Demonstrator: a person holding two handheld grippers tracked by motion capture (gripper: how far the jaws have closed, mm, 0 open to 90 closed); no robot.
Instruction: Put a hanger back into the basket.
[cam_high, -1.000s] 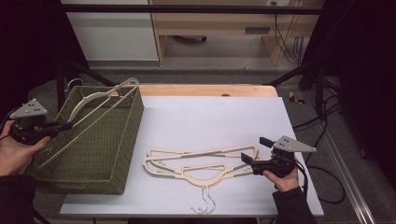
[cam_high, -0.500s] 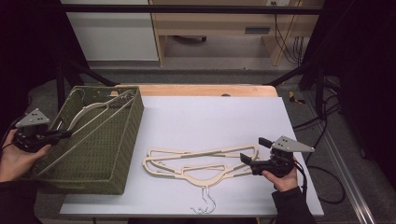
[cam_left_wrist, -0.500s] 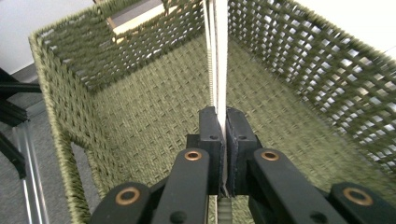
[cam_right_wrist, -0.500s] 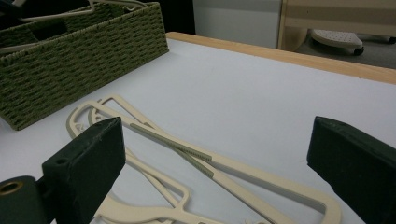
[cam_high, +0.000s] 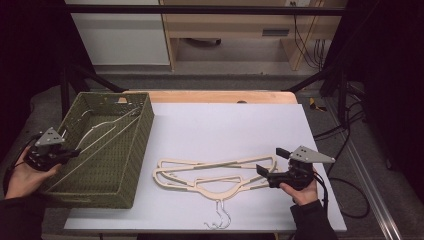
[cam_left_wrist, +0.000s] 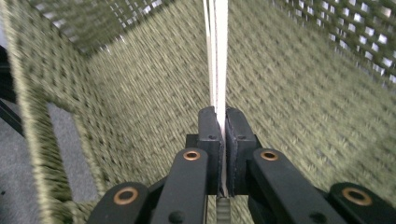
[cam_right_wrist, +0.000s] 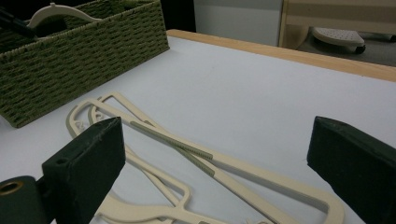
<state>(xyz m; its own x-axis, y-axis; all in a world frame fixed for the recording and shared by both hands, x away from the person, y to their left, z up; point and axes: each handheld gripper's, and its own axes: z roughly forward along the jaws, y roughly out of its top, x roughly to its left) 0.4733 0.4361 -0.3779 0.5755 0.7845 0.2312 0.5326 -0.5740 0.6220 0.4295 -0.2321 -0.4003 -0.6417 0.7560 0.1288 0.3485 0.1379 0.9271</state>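
Inside the woven green basket, left gripper clenched on a thin cream hanger; right gripper jaws agape.

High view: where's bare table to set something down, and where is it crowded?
The far half of the white table top is free, from the green wicker basket to the right edge. A near strip left of the hanger hooks is bare too. Crowded: the near middle, where the cream hangers lie, with the right tongs at their right end.
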